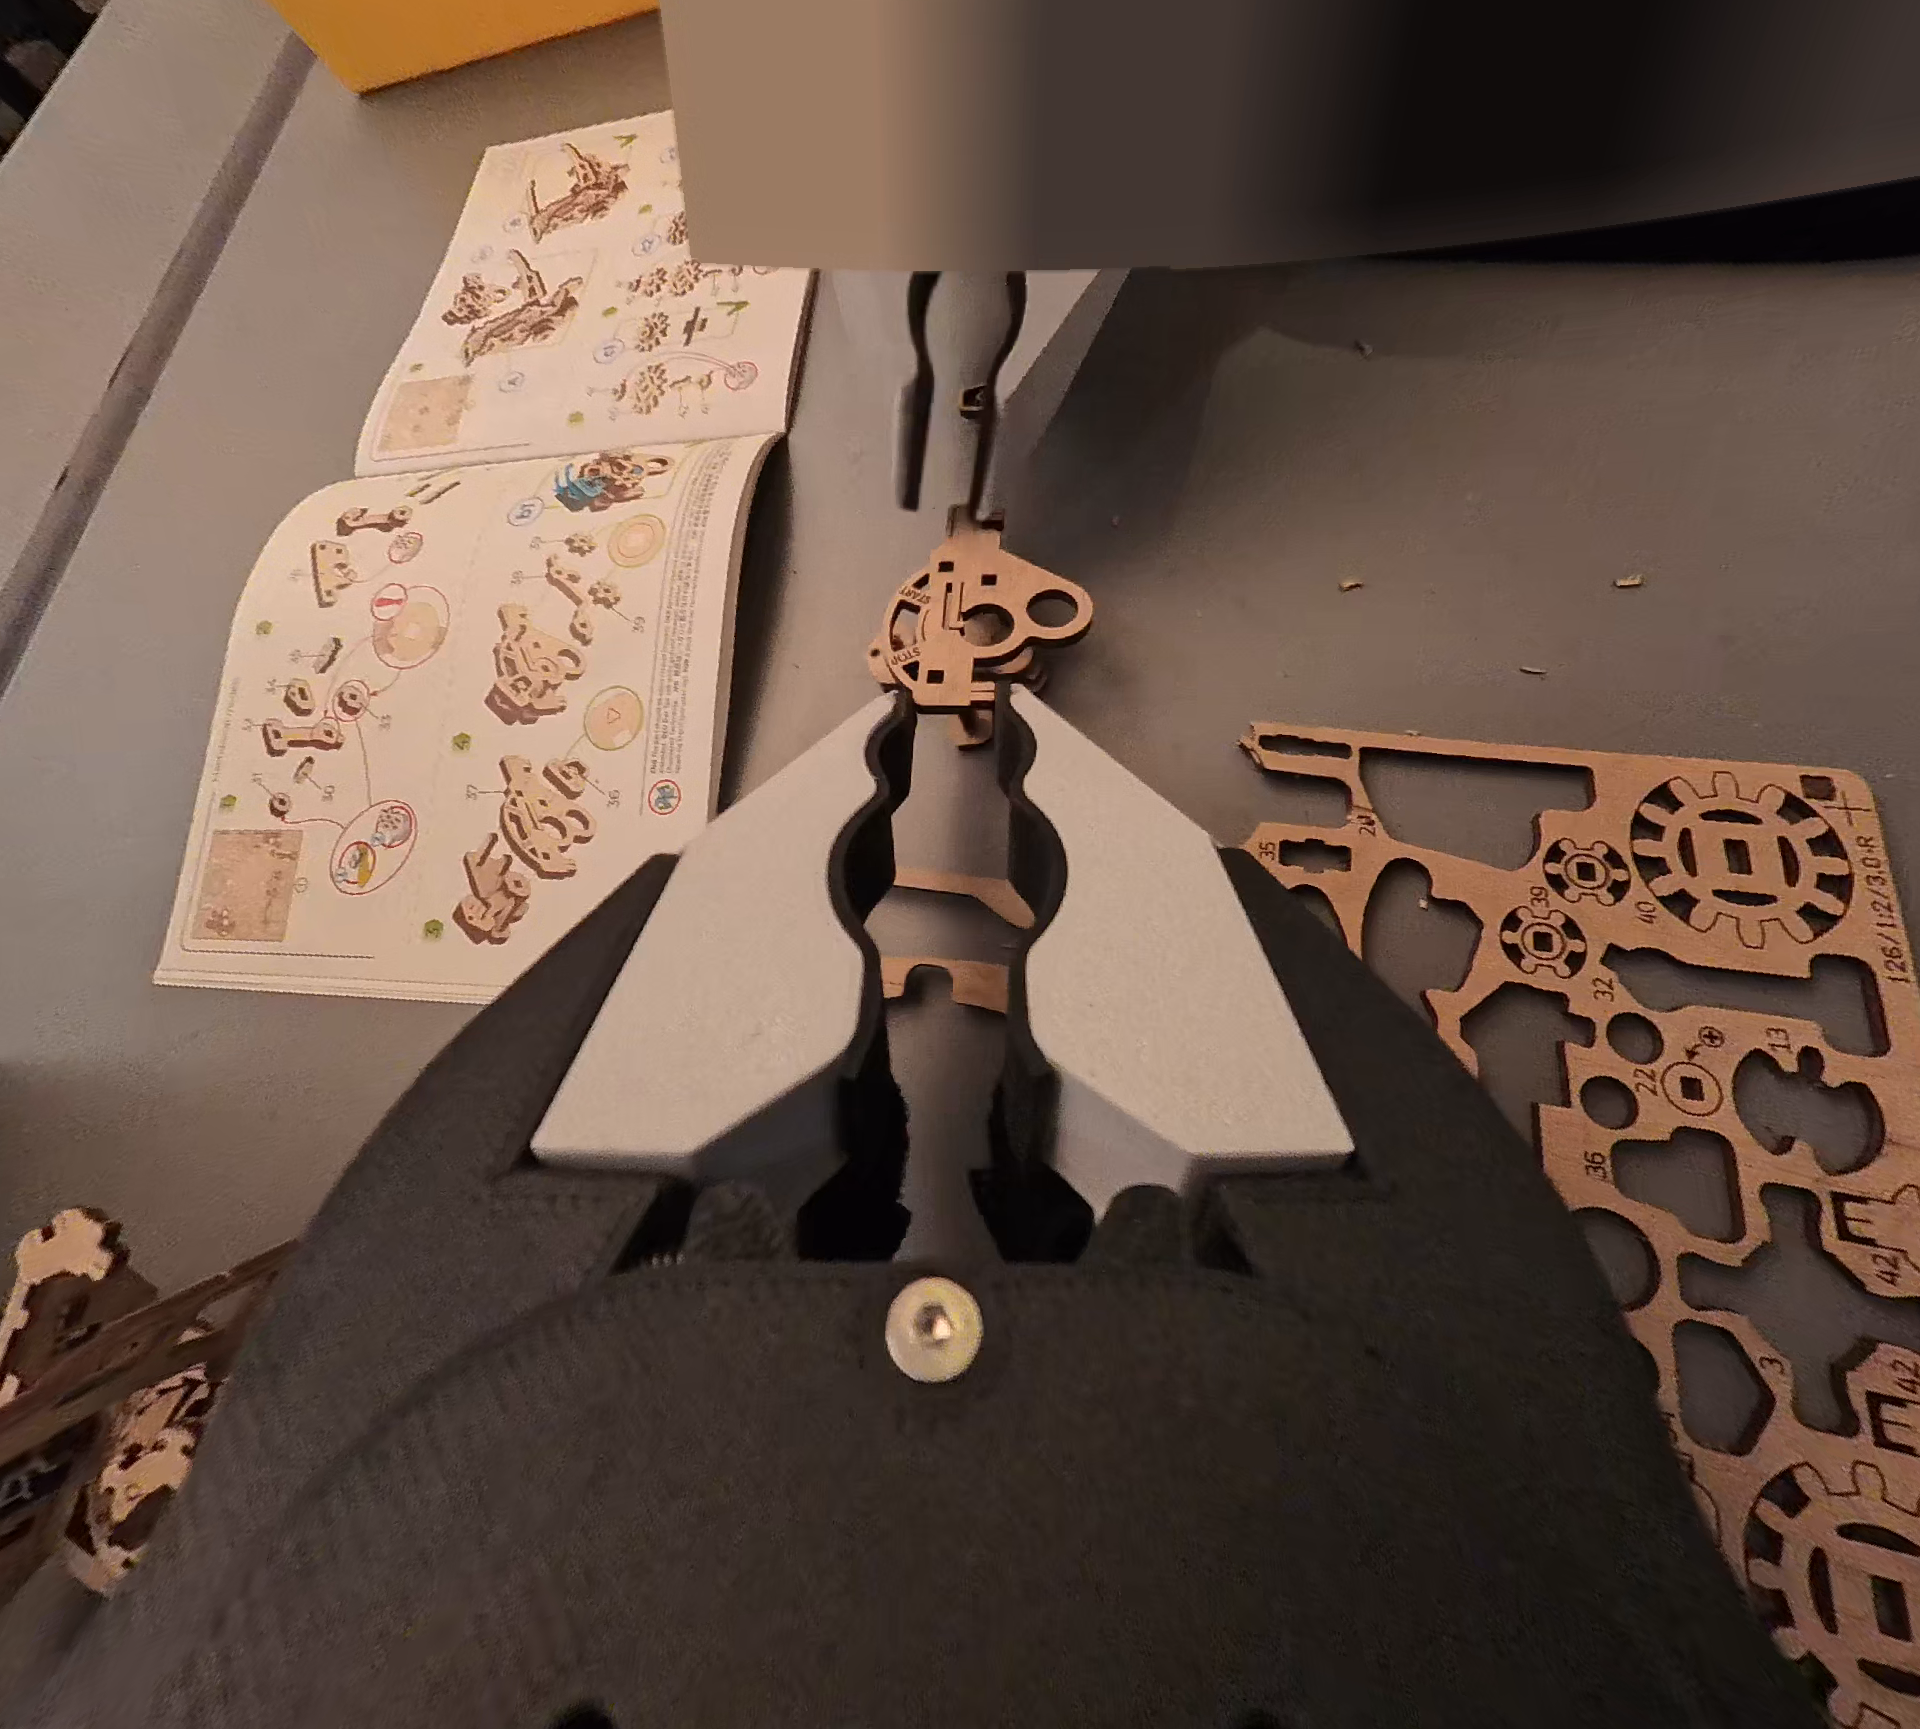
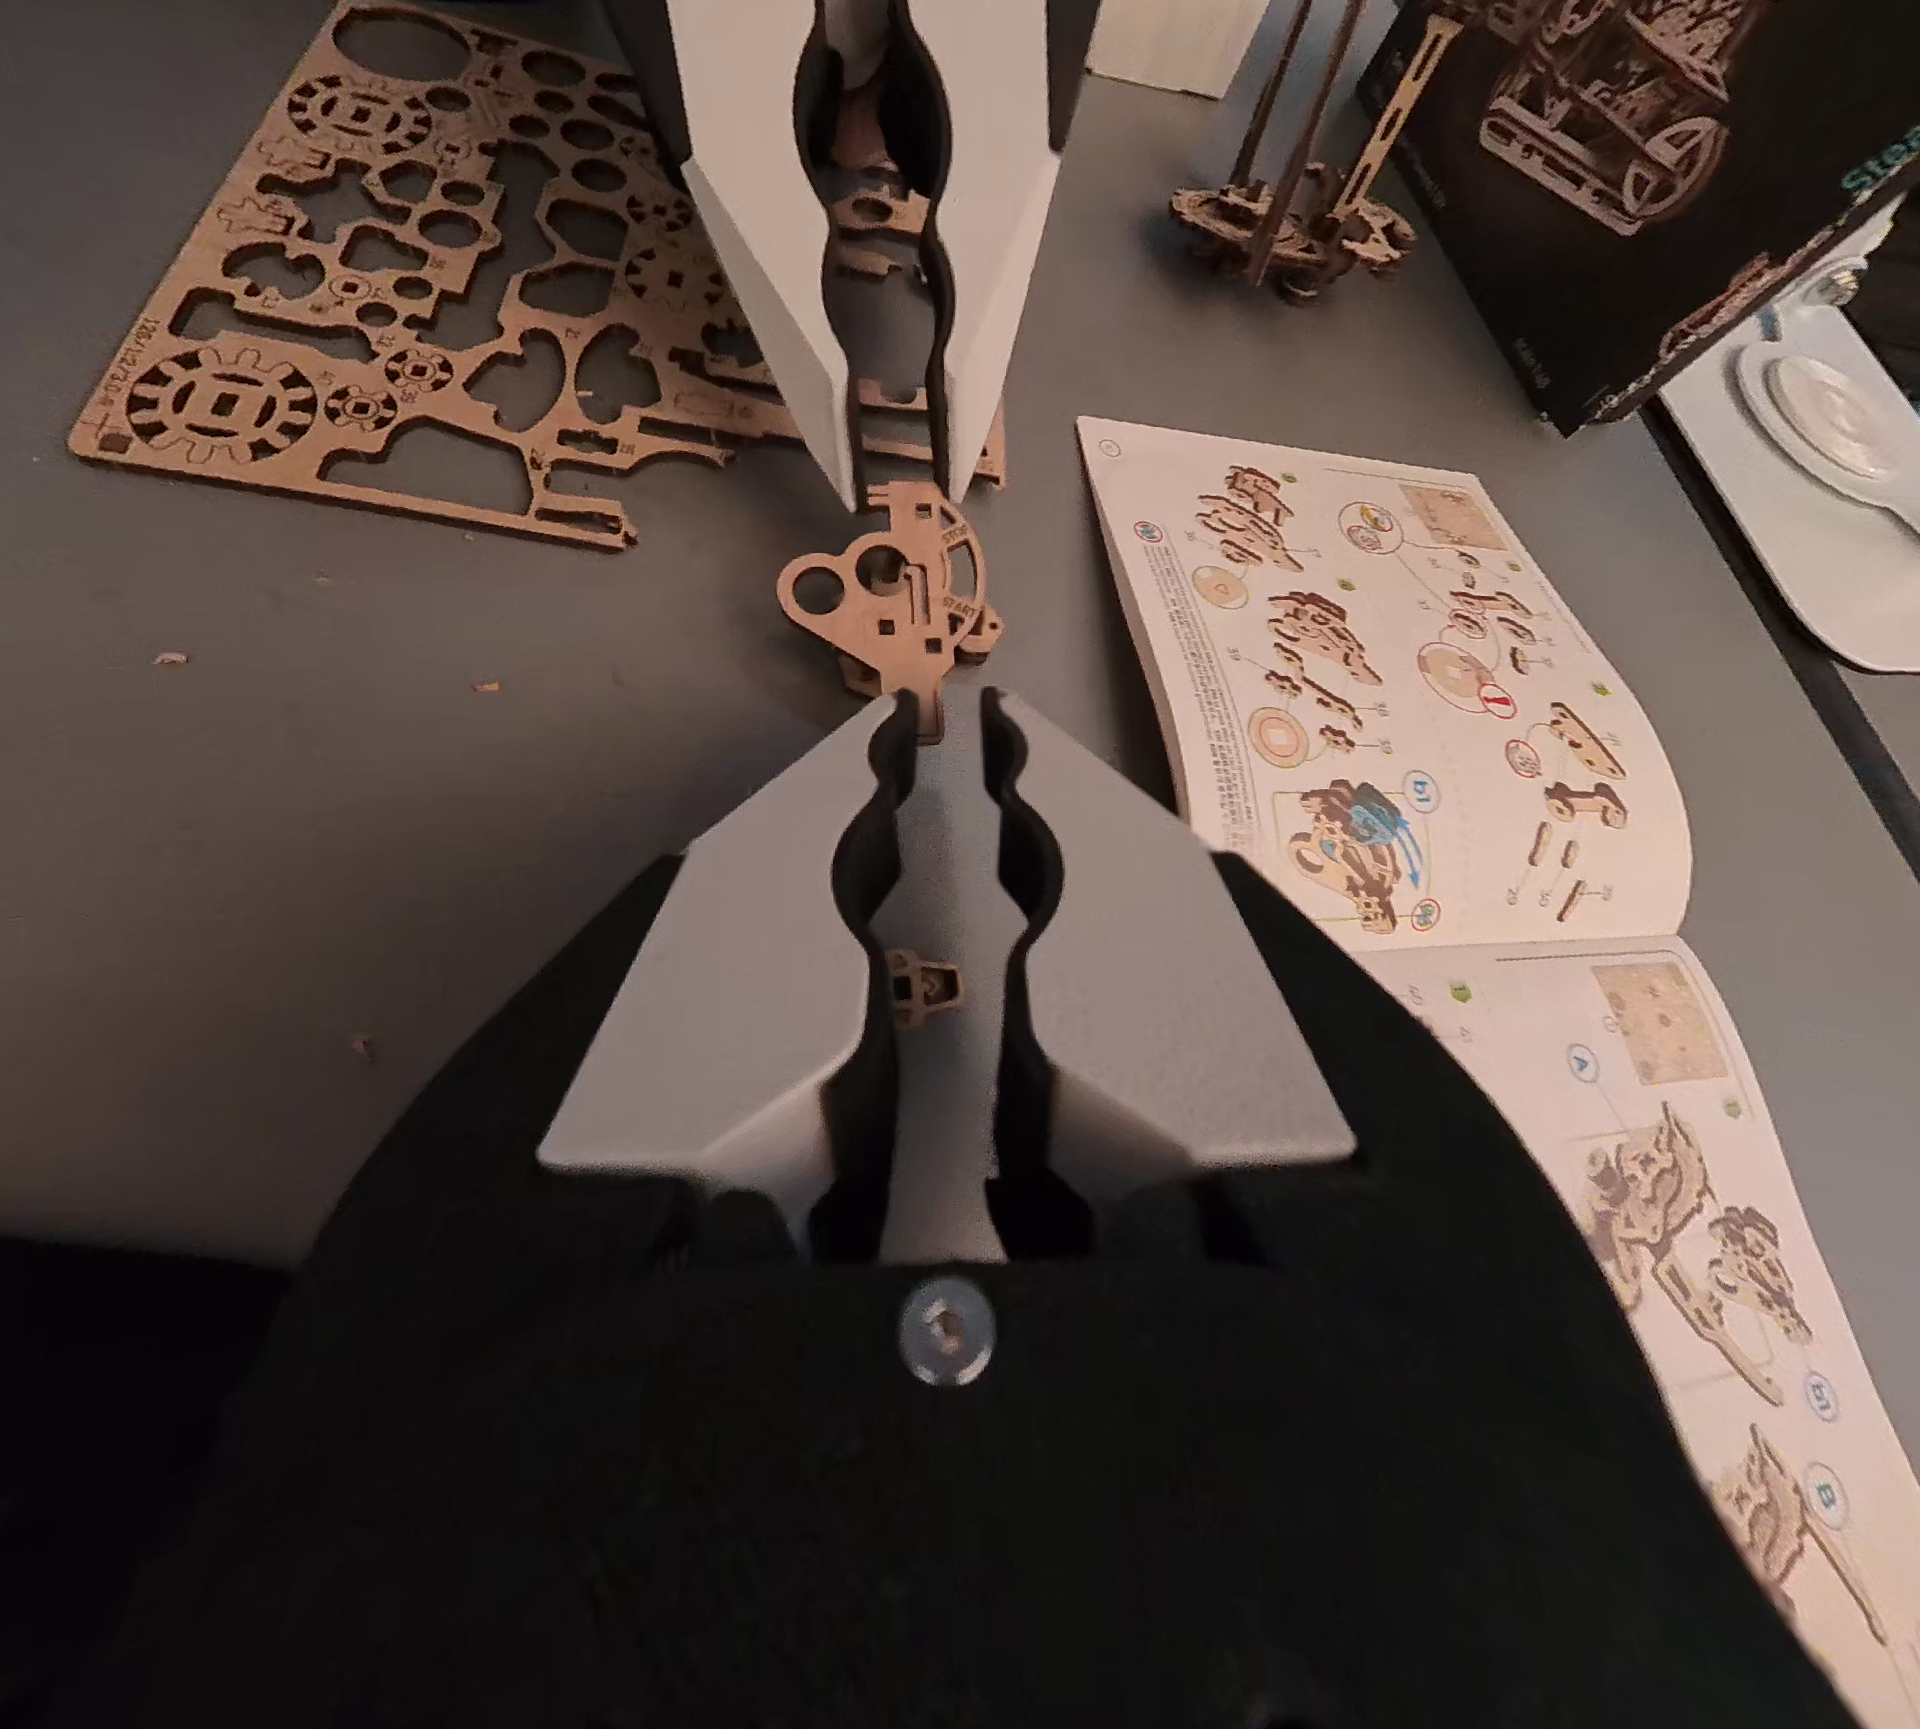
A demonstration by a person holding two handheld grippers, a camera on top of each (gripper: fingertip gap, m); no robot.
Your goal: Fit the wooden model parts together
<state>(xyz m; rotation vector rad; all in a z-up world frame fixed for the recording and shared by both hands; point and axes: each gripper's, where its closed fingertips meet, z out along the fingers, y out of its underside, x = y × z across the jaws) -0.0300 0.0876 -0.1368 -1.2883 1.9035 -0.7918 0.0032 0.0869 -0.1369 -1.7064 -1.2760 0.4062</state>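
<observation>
An open instruction booklet (image 1: 468,713) is lying on the left of the grey table (image 1: 1455,484) in the left wrist view. In the middle, the left gripper (image 1: 951,708) is closing its tips on the near tab of a small flat wooden model assembly (image 1: 971,630), which is sitting on or just above the table between the two grippers. The right gripper (image 1: 948,495) is reaching in from the far side with its jaws slightly apart; its tips are meeting the assembly's far tab, though whether they are actually pinching it is hard to tell. On the right, a laser-cut plywood parts sheet (image 1: 1621,1035) is lying flat.
</observation>
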